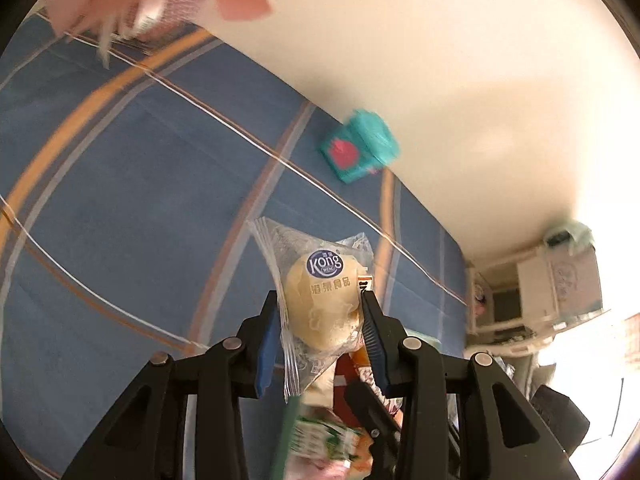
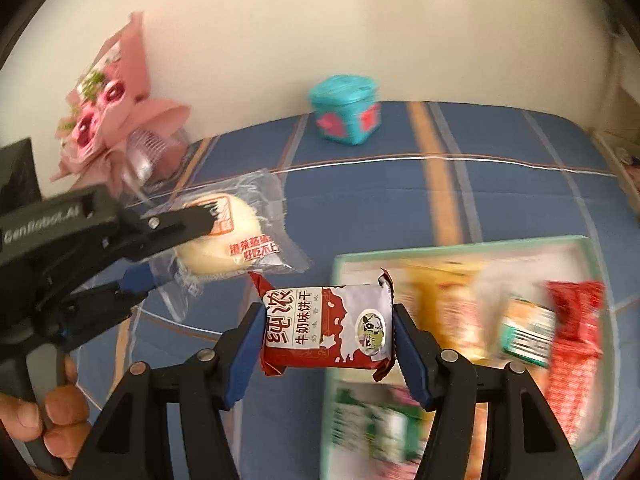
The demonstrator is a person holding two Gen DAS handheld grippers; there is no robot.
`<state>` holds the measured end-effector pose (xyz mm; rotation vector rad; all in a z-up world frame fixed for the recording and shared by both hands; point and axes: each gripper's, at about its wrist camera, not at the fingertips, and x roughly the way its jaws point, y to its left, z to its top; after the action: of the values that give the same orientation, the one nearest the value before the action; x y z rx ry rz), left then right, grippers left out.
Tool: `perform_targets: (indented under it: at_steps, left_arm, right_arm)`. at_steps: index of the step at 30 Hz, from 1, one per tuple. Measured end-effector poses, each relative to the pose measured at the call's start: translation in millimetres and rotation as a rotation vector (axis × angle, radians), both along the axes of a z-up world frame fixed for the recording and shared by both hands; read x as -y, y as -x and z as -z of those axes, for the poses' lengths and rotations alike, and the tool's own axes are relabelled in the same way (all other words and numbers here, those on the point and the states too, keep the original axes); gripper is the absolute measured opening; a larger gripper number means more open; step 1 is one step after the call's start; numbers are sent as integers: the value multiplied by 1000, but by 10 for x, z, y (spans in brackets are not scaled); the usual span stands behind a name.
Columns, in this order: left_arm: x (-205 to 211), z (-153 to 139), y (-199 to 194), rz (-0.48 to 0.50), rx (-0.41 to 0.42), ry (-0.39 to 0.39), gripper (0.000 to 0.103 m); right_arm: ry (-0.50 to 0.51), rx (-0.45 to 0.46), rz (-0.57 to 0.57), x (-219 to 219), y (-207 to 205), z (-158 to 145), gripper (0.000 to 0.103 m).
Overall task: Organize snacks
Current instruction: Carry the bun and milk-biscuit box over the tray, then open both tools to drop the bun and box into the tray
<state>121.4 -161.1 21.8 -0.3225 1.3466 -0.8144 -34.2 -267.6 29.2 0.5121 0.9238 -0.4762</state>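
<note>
The left gripper [image 1: 320, 316] is clamped on a pale round bun sealed in a clear plastic wrapper [image 1: 320, 308]. The bun sits between the blue pads, and the loose wrapper ends project forward of and behind the jaws. In the right wrist view the same left gripper [image 2: 176, 248] enters from the left, carried by a hand [image 2: 48, 412], with the bun [image 2: 224, 240] held clear above the blue plaid cloth [image 2: 500, 200].

The right gripper [image 2: 330, 328] is clamped on a red-and-white foil biscuit packet [image 2: 326, 328]. The packet's long axis runs straight across the jaws, from one pad to the other, with the crimped end seals against the pads.

The controlling relation is the position of the mint-green rimmed tray [image 2: 592, 256], which holds blurred snack packs. The tray lies below and to the right of the right jaws. Its near-left corner sits directly under the biscuit packet. The right hand is therefore judged the nearer of the two. The left gripper must travel rightward across the cloth to reach the tray.

A teal tin box [image 2: 346, 110] stands well ahead of both jaws, against the wall.
</note>
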Motion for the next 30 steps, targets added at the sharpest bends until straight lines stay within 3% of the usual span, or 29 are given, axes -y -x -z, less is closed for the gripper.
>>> perform_targets:
  at_steps: [9,12,21,24,26,27,30]
  left_arm:
    - [522,217,552,141,-45,4,39]
    - [633,320,648,169,-58,1,34]
    - [542,482,674,158,-32,-122,34]
    - [436,357,671,158,-13,-96,48]
    - [350,268,681,146,20,-100,62]
    - [306,233,690,140,40,-112,63]
    - [154,127,733,104,158,-240,80]
  right_arm:
    - [18,-65,190,655,721,67,65]
    - [-10,-83,218,795,837,156,65]
    - [-36,-120,240,826,890,319,68]
    - [-21,-100,247,776,945,280,81]
    - [-22,-81,249,722,992,234,81]
    - [-19,-76,248,695,1007,215,81]
    - [4,-69,226,537,1065,149,82]
